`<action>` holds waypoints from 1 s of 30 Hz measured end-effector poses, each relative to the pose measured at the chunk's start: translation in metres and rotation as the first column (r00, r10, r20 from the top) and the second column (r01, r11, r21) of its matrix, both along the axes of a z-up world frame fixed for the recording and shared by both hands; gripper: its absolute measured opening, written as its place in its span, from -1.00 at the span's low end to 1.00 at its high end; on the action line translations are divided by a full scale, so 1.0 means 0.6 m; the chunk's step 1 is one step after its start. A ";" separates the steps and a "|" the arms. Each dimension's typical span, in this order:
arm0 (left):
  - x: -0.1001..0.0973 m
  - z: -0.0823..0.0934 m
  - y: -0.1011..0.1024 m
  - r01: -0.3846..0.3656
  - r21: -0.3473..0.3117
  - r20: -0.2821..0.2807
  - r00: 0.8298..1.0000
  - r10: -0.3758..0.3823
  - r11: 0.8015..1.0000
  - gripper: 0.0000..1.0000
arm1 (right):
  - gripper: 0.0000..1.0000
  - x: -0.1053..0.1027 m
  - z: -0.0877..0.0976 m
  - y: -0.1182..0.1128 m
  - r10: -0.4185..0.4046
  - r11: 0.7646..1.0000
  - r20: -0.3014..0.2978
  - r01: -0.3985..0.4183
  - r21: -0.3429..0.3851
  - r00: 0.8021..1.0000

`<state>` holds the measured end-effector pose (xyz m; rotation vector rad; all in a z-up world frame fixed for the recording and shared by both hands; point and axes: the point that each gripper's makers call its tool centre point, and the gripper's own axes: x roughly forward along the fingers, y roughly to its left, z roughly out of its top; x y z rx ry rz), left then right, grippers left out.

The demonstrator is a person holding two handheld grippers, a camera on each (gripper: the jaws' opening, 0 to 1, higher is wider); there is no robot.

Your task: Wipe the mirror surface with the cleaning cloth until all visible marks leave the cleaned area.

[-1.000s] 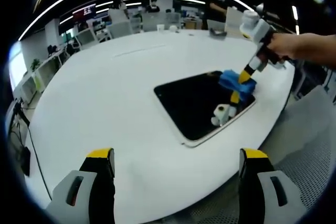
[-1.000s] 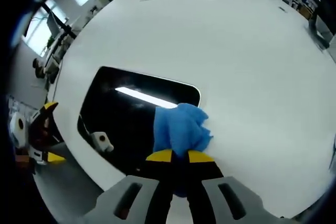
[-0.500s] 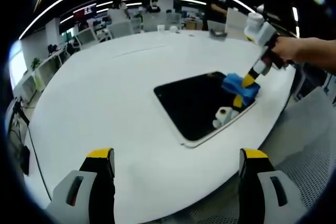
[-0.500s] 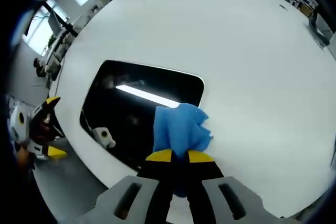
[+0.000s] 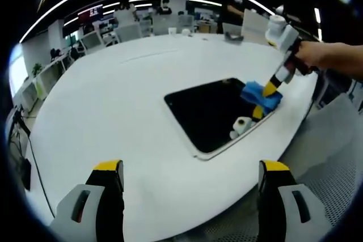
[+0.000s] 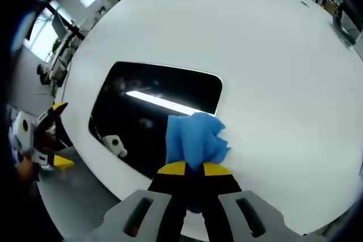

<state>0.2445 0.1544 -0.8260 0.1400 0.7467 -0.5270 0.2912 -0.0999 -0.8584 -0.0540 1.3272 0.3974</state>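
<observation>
- Mirror [image 5: 212,111] flat on white table [image 5: 113,100], dark glass in a pale frame with rounded corners, near the table edge closest to the person.
- Same mirror [image 6: 153,106] in right gripper view, reflecting a bright ceiling light strip.
- Blue cleaning cloth [image 6: 194,140] pinched between the closed yellow-tipped jaws of right gripper [image 6: 194,169], bunched up and pressed on the mirror's corner, overlapping the frame and a bit of table.
- From left gripper view: right gripper [image 5: 271,86] held in a hand [image 5: 309,55], tilted down onto cleaning cloth [image 5: 258,94] at the mirror's far-right corner.
- Left gripper [image 5: 190,168] hovering above the table's near edge, jaws spread wide apart, gripping nothing, well apart from the mirror.
- Left gripper [image 6: 48,134] at the left edge of right gripper view, beyond the table rim.
- Small white reflection of gripper hardware on the glass near the frame [image 5: 241,124].
- Office desks and chairs [image 5: 130,24] in the background under long ceiling lights.
</observation>
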 end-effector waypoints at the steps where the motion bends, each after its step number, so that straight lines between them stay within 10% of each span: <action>1: 0.000 0.001 0.000 0.000 0.000 0.001 1.000 0.000 1.000 0.99 | -0.94 -0.001 0.000 0.000 0.001 1.000 0.000 -0.001 0.001 1.000; 30: -0.001 -0.001 0.001 -0.005 -0.005 -0.008 1.000 0.005 1.000 0.99 | -0.94 -0.045 0.002 0.005 -0.005 1.000 -0.036 0.006 0.026 0.999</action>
